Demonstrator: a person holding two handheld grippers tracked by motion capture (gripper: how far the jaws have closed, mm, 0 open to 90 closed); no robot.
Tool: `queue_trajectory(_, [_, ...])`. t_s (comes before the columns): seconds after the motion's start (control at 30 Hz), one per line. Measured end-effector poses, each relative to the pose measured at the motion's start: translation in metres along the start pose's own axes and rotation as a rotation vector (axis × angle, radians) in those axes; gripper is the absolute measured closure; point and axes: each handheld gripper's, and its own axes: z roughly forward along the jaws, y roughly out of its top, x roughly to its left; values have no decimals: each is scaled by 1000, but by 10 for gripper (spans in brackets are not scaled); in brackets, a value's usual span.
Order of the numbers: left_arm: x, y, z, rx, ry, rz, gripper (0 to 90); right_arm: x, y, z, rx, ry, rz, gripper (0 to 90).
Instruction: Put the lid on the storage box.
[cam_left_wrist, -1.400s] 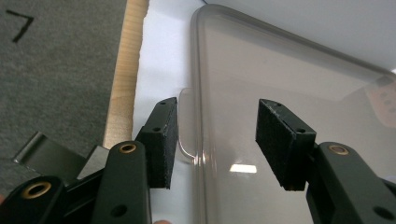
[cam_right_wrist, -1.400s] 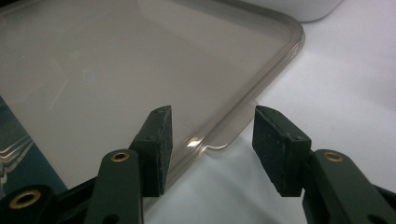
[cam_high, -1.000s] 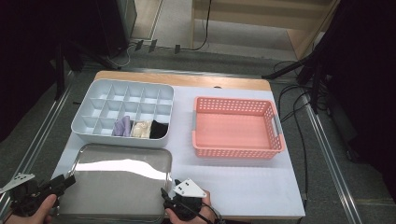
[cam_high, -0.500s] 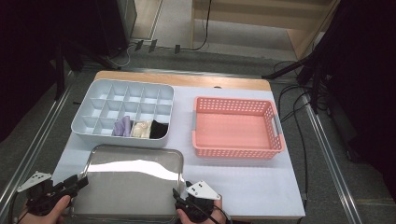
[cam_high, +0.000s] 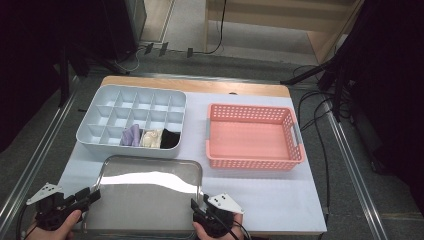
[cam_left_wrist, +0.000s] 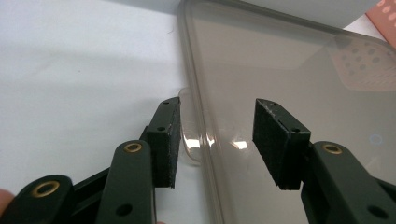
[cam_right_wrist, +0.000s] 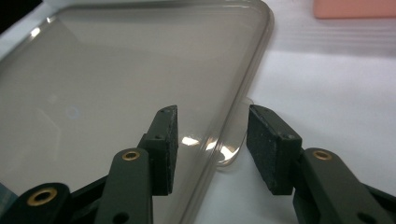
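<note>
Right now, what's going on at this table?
A person holds a gripper in each hand at the two near sides of a clear plastic lid lying flat on the table. The left gripper straddles the lid's left rim tab; the right gripper straddles the right one, its jaws just closing. Neither pair presses yet, so the lid isn't lifted. Behind it stand a divided organizer box and a pink basket.

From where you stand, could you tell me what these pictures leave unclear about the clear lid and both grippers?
- High view: the lid's near edge and right gripper's jaw tips, cut off or too small.
- Left gripper view: pads straddle the lid's side tab; contact unclear.
- High view: organizer's three soft items, too small to identify.
</note>
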Motion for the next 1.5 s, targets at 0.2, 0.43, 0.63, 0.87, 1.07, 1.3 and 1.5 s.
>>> queue_trajectory(0.2, [2, 0, 0, -1, -24, -15, 537, -11, 2, 0, -17, 43, 182, 597])
queue_trajectory(0.43, [3, 0, 0, 8, -47, -34, 545, -24, 5, 0, -2, 123, 382, 581])
queue_trajectory(0.63, [-2, 0, 3, 44, -108, -41, 578, -34, 5, 1, 4, 176, 450, 618])
queue_trajectory(0.87, [5, 1, 5, 36, -168, -77, 526, -34, 4, 1, -20, 178, 352, 627])
queue_trajectory(1.07, [3, 0, 6, 26, -184, -58, 438, -34, -1, -2, -70, 199, 312, 641])
queue_trajectory(1.3, [2, 0, 6, 20, -207, -68, 360, -32, 1, -7, -128, 219, 234, 647])
queue_trajectory(1.5, [3, 0, 8, -5, -210, -43, 345, -34, 1, -4, -141, 227, 208, 645])
